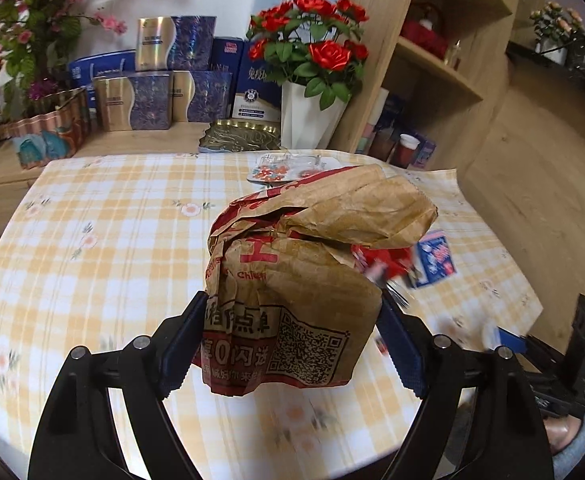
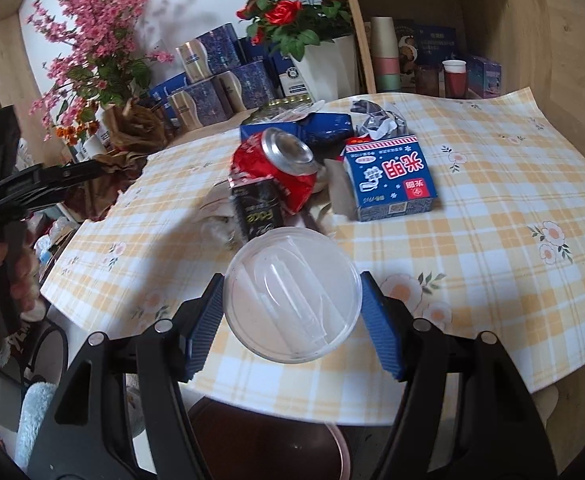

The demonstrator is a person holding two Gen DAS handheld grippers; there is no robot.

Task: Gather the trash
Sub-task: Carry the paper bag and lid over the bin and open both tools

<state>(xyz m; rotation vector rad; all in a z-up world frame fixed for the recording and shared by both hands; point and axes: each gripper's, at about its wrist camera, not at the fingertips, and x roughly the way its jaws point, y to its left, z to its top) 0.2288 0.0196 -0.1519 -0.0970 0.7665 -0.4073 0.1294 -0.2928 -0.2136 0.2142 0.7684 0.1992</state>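
Observation:
My left gripper [image 1: 292, 328] is shut on a crumpled brown paper takeaway bag [image 1: 304, 264] with red print and a QR code, held above the checked tablecloth [image 1: 112, 248]. My right gripper [image 2: 292, 300] is shut on a clear plastic cup [image 2: 292, 294], its mouth facing the camera, above the table's near edge. Beyond the cup lies a pile of trash: a crushed red soda can [image 2: 282, 168], a black packet [image 2: 258, 210], a blue milk carton [image 2: 390, 182], blue wrappers [image 2: 328, 126] and grey crumpled foil [image 2: 378, 120].
Behind the table stand red roses in a white vase [image 1: 308, 116], pink flowers [image 2: 92, 48], blue and gold gift boxes [image 1: 132, 104], a tin [image 1: 48, 128] and a wooden shelf [image 1: 444, 72] with cups. The other gripper [image 2: 32, 188] shows at left in the right wrist view.

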